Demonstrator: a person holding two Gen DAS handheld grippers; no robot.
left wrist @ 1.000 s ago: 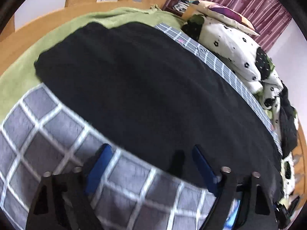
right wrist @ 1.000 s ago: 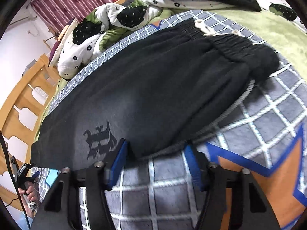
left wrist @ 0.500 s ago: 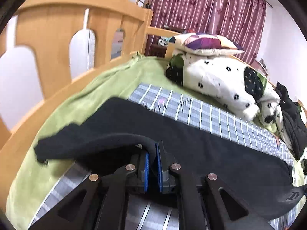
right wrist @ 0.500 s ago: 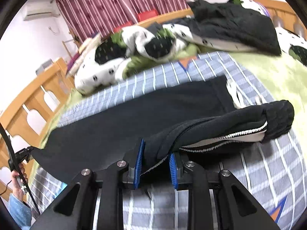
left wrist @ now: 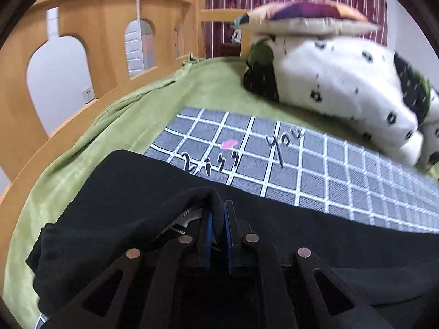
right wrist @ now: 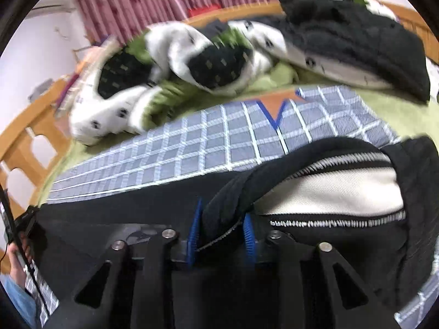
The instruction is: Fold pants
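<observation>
Black pants (left wrist: 118, 192) lie across a grey checked sheet (left wrist: 315, 170) on the bed. My left gripper (left wrist: 218, 213) is shut on the pants' near edge at the leg end and holds it lifted over the layer below. My right gripper (right wrist: 221, 219) is shut on a bunched fold of the pants (right wrist: 137, 213) near the waist. The white pocket lining (right wrist: 329, 189) and zigzag stitching show to its right. The fabric under both grippers is hidden by their bodies.
A wooden bed rail (left wrist: 104, 41) runs along the left. White spotted bedding (left wrist: 343, 74) and a purple pillow (left wrist: 307, 16) are piled at the back. A black garment (right wrist: 356, 44) lies at the back right. A green blanket (left wrist: 153, 96) covers the mattress.
Both grippers closed on the near edge of the pants, lifted it, and carried it forward over the far half. The folded layer now hangs closer to the back edge.
</observation>
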